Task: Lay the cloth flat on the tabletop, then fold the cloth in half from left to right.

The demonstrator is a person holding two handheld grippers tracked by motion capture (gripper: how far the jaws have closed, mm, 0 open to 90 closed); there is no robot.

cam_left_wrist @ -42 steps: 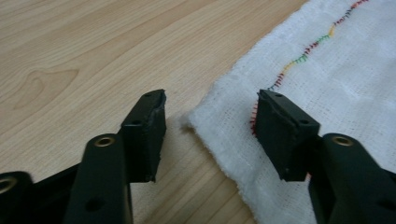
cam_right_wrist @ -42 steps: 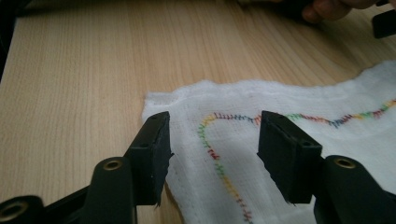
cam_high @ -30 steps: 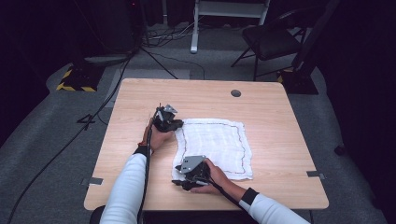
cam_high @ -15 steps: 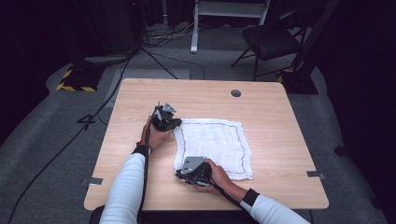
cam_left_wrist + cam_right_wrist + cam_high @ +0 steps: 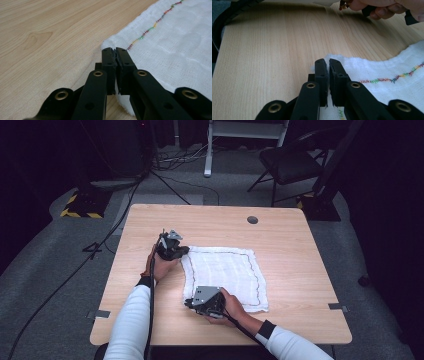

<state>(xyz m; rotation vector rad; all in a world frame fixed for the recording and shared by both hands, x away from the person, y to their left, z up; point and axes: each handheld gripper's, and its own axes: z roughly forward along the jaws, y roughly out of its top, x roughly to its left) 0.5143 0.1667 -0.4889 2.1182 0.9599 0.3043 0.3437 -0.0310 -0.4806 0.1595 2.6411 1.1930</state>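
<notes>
A white cloth (image 5: 225,275) with a multicoloured stitched border lies flat on the wooden table (image 5: 290,235). My left gripper (image 5: 184,251) is at the cloth's far left corner. In the left gripper view the jaws (image 5: 115,50) are shut with the edge of the cloth (image 5: 175,37) pinched between the tips. My right gripper (image 5: 189,302) is at the near left corner. In the right gripper view its jaws (image 5: 326,61) are closed on the corner of the cloth (image 5: 374,70), low over the table top.
A round cable hole (image 5: 252,219) sits near the table's far edge. A black cable (image 5: 150,310) trails along the left forearm. Beyond the table a dark chair (image 5: 290,165) and floor cables lie on grey carpet. The other hand (image 5: 387,7) appears in the right gripper view.
</notes>
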